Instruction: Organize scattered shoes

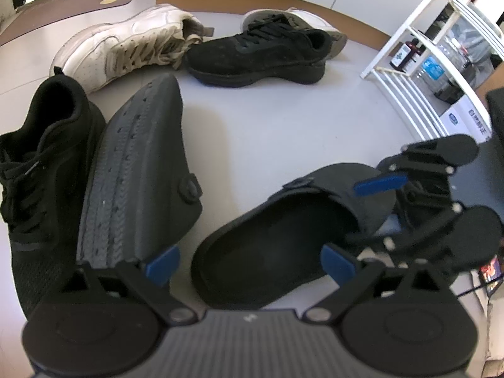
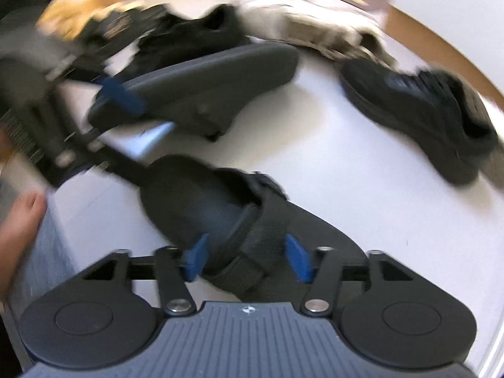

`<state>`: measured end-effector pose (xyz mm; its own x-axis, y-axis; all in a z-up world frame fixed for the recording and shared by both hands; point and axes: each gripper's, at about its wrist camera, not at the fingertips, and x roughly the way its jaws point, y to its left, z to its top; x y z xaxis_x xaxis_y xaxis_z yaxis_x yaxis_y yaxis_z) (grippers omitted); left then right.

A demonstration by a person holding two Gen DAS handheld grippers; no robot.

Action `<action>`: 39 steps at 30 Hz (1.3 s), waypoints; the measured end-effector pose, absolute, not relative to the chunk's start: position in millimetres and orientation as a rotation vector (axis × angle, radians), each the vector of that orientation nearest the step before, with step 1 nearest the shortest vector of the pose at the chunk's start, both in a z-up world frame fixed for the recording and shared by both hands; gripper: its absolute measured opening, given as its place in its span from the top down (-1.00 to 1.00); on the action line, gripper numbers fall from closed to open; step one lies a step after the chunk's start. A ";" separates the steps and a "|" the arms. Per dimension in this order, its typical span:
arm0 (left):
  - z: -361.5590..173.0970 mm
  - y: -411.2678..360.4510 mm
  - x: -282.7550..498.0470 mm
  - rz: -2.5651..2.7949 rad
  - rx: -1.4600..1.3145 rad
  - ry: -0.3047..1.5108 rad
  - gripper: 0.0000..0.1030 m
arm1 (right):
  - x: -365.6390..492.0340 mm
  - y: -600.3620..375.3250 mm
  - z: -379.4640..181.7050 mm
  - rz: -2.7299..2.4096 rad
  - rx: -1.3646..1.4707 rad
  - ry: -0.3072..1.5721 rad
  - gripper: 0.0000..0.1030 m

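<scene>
A dark grey clog [image 1: 274,242] stands upright on the pale floor [image 1: 283,110], its heel between the wide-apart blue pads [image 1: 162,264] of my open left gripper [image 1: 250,264]. My right gripper [image 2: 246,261] straddles the toe and strap of this clog [image 2: 220,208]; its left pad [image 2: 195,261] lies against the side, and the right pad stands clear. From the left wrist view, the right gripper [image 1: 371,211] reaches in from the right. The matching clog [image 1: 138,173] lies on its side, sole showing, and appears again as the tipped clog [image 2: 204,88].
A black sneaker [image 1: 47,173] sits at the left. Farther back lie a white sneaker [image 1: 126,44], another black sneaker [image 1: 258,53] and a second white sneaker [image 1: 315,22]. A white rack [image 1: 409,78] with bottles stands on the right. A hand [image 2: 19,226] shows at the left edge.
</scene>
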<state>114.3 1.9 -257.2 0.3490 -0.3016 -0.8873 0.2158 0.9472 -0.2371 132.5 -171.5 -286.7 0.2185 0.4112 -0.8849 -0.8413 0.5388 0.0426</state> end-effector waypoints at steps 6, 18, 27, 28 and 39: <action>-257.4 1.7 114.6 -0.337 -0.083 1.170 -0.90 | 111.4 -173.3 -280.8 1.013 -0.760 0.834 -0.81; -257.6 -1.0 113.6 -0.347 -0.078 1.174 -0.90 | 107.8 -163.8 -317.2 1.034 -0.909 0.834 -0.63; -257.0 -6.2 110.4 -0.369 -0.081 1.182 -0.90 | 113.3 -160.3 -317.5 0.913 -0.739 0.917 -0.41; -256.9 -6.3 110.6 -0.368 -0.081 1.181 -0.90 | 114.7 -159.7 -316.5 0.892 -0.713 0.938 -0.41; -259.4 -9.1 109.3 -0.369 -0.078 1.182 -0.90 | 123.2 -150.1 -309.4 0.752 -0.545 1.148 -0.40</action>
